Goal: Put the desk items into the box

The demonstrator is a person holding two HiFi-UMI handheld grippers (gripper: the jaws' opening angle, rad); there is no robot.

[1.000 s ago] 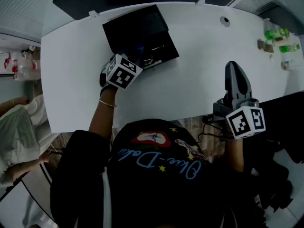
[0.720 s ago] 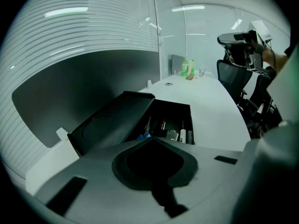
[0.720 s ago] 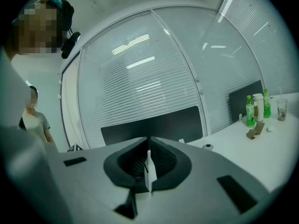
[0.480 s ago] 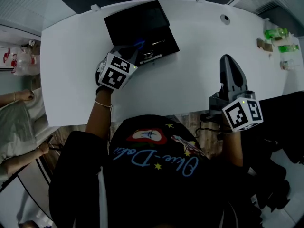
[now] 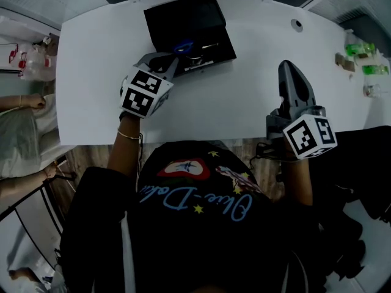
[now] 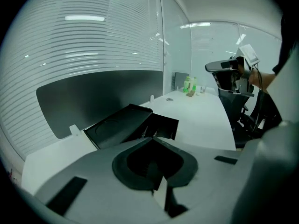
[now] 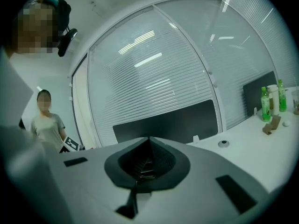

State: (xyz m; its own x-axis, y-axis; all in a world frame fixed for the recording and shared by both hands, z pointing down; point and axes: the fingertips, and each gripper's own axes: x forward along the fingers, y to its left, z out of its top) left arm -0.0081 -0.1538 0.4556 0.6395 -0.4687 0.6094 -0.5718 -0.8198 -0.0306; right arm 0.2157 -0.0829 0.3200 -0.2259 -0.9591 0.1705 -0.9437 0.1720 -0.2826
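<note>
An open black box [image 5: 183,18] lies on the far middle of the white desk [image 5: 244,102]. A blue item [image 5: 183,46] and silvery items [image 5: 206,49] rest in its near half. My left gripper [image 5: 173,60] hovers at the box's near left corner, jaws shut with nothing between them. In the left gripper view its tips [image 6: 152,136] meet just short of the box [image 6: 117,125]. My right gripper [image 5: 287,69] hangs over the bare desk to the right, pointing away from me. Its jaws meet in the right gripper view [image 7: 149,139] and hold nothing.
Green bottles [image 5: 357,44] and small items stand at the desk's far right corner. A round cable hole [image 5: 297,24] lies right of the box. A dark panel [image 7: 168,122] runs along the far edge. A seated person [image 5: 18,145] is at the left.
My left gripper has lifted from inside the box and drawn back to its near left corner. The right gripper has drifted slightly left. The head view has shifted.
</note>
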